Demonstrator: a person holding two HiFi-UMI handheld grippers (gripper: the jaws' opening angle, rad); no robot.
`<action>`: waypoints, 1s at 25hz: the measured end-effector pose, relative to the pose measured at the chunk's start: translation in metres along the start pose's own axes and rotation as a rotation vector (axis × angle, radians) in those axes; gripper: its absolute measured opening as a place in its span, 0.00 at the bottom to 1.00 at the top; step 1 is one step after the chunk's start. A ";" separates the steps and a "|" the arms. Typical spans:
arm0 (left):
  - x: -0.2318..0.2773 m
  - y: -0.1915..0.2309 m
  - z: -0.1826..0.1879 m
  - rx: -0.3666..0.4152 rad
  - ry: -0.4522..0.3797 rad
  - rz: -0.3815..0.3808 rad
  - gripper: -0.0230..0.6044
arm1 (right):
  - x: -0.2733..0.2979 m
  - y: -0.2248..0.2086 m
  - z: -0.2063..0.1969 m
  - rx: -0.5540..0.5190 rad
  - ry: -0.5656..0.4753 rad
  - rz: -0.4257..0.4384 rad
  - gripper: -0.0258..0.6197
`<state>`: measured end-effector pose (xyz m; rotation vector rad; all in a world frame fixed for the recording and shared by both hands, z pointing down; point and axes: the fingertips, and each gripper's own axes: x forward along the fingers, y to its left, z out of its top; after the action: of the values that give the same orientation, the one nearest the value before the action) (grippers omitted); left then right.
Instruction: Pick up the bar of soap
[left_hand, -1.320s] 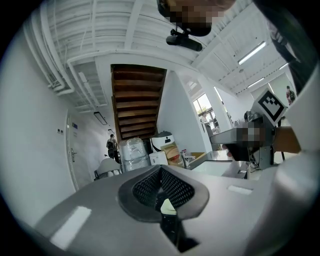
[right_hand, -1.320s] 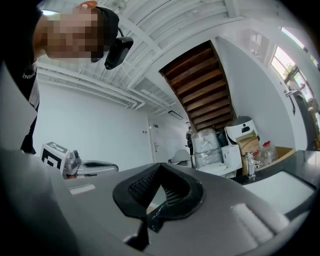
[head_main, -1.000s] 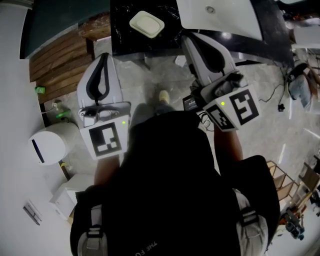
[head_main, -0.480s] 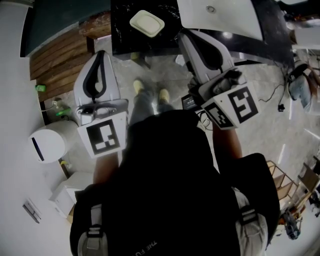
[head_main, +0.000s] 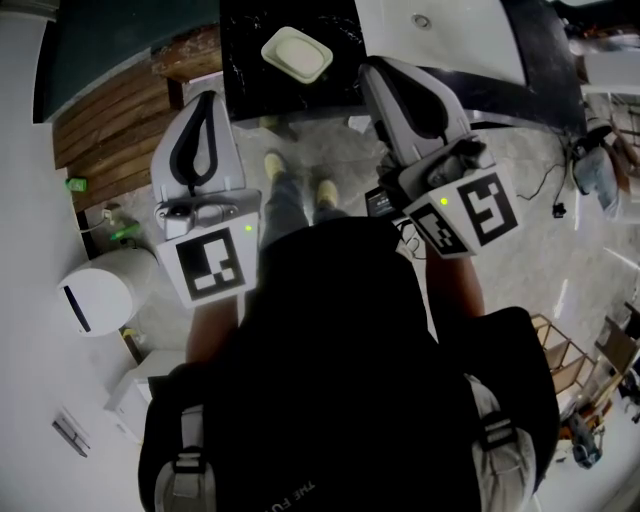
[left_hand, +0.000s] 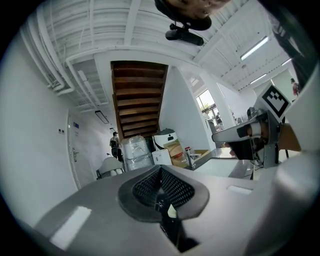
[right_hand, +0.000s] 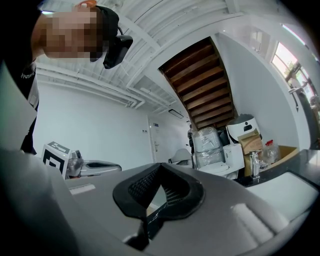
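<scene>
The soap (head_main: 296, 53) was seen in its dish (head_main: 323, 62) near the front edge of the black worktop (head_main: 245, 60), beside the sink (head_main: 450, 35). Both the left gripper (left_hand: 160, 170) and the right gripper (right_hand: 159, 166) were held fully closed, nothing gripped. Unless they were opened in time, the bar could be knocked away; if slick, squeezed out. No brand could be read.

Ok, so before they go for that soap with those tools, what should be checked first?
1. Sight of the bar of soap on the black counter: ok.
2. Nothing in the left tool: ok.
3. Nothing in the right tool: ok.
4. Jaws apart for a grab: not ok, both tools are shut.
5. A tool at the soap: not ok, both are apart from it.
6. Soap loose in its dish: cannot tell.
</scene>
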<state>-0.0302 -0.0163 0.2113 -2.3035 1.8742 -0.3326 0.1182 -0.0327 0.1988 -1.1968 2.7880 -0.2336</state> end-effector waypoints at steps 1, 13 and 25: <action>0.004 0.003 0.000 -0.002 -0.002 -0.001 0.04 | 0.005 0.000 0.000 -0.001 0.001 -0.003 0.06; 0.057 0.044 -0.012 -0.022 -0.002 -0.056 0.04 | 0.065 -0.009 -0.003 -0.019 0.030 -0.064 0.06; 0.106 0.077 -0.022 -0.047 -0.018 -0.108 0.04 | 0.114 -0.021 -0.007 -0.034 0.055 -0.122 0.06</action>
<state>-0.0884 -0.1358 0.2208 -2.4353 1.7718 -0.2831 0.0541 -0.1296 0.2059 -1.3905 2.7791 -0.2333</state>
